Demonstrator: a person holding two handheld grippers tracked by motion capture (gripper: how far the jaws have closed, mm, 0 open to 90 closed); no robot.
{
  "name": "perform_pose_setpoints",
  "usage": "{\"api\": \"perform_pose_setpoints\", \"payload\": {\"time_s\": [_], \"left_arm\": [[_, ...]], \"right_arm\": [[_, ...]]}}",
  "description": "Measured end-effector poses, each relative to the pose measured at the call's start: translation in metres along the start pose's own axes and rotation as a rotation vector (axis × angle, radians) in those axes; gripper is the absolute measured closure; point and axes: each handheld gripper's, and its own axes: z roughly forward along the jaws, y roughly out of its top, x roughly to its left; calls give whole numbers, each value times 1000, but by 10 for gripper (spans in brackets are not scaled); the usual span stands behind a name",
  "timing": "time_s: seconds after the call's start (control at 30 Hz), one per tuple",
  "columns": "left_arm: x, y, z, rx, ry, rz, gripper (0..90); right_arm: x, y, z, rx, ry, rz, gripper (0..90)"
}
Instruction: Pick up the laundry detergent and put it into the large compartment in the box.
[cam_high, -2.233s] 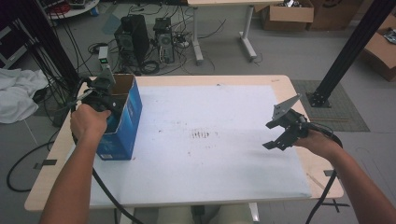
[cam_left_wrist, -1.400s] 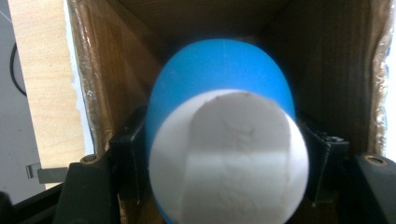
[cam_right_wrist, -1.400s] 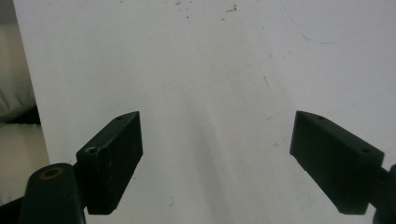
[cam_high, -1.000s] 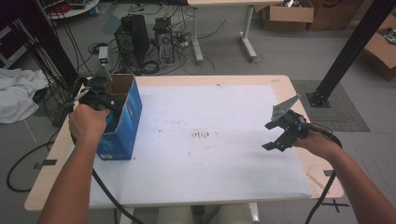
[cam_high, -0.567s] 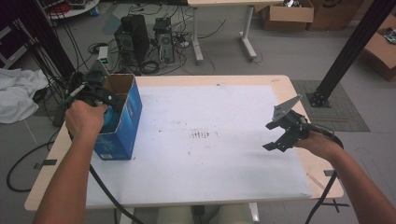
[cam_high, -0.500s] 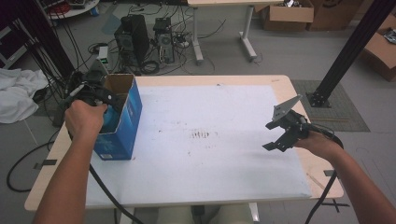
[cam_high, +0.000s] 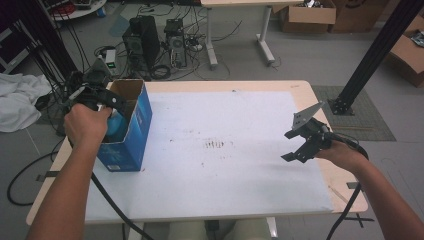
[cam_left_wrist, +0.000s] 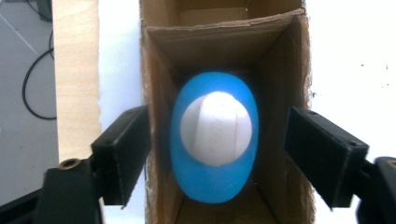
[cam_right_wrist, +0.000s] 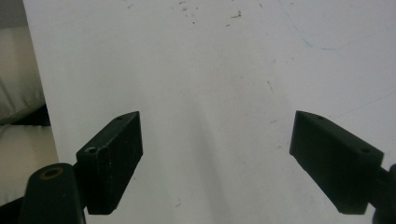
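A tall blue cardboard box (cam_high: 131, 136) stands open-topped at the table's left side. In it a blue bottle with a white cap (cam_left_wrist: 214, 135) stands upright; a patch of its blue (cam_high: 116, 127) shows over the rim in the high view. My left gripper (cam_high: 107, 100) hovers above the box opening. In the left gripper view it (cam_left_wrist: 217, 130) is open, its jaws spread wider than the brown inner walls (cam_left_wrist: 275, 70) and touching nothing. My right gripper (cam_high: 300, 145) is held over the right side of the table, open (cam_right_wrist: 215, 140), with bare white sheet between its jaws.
A white sheet (cam_high: 225, 150) covers the wooden table (cam_high: 300, 86), with small dark marks near its middle. Cables trail from both grippers. On the floor behind are computer towers (cam_high: 145, 37), cardboard boxes (cam_high: 305, 15) and a black post (cam_high: 370, 55) at right.
My left gripper has shifted a little to the left above the box. The right gripper has stayed where it was.
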Motion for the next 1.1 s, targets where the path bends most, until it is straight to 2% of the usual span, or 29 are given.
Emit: {"api": "perform_pose_setpoints", "payload": {"time_s": [0.13, 0.3, 0.37, 0.47, 0.5, 0.57, 0.63, 0.8, 0.93, 0.97, 1.0, 1.03, 1.1], "left_arm": [[-4, 0, -7, -14, -2, 29, 212], [-11, 1, -15, -26, -24, 57, 197], [-17, 1, -22, -57, -30, 74, 203], [-22, 1, -26, -67, -42, 92, 202], [-27, 2, -30, -78, -46, 111, 202], [-29, 2, -33, -89, -53, 116, 201], [-36, 3, -41, -95, -65, 145, 200], [-46, 5, -50, -111, -77, 183, 196], [-58, 6, -57, -131, -100, 231, 194], [-63, 6, -57, -136, -110, 251, 194], [-71, 7, -57, -135, -116, 294, 194], [-71, 7, -57, -135, -116, 294, 195], [-82, 8, -57, -133, -122, 344, 195]], "right_arm": [[1, 1, -1, -2, -1, 0, 171], [2, 2, -1, -4, -1, -4, 171], [3, 3, -2, -4, -1, -2, 171], [3, 2, -2, -4, -1, -2, 171], [3, 3, -3, -2, -1, -2, 171], [3, 3, -3, -4, -1, -2, 170], [4, 4, -3, 0, -1, -5, 170], [5, 5, -3, 2, -1, -3, 170], [5, 7, -3, 3, 0, -4, 169], [5, 8, -3, 2, 0, -6, 170], [5, 9, -3, 3, 0, -8, 169], [5, 9, -3, 3, 0, -8, 169], [5, 11, -2, 5, 3, -6, 169]]}}
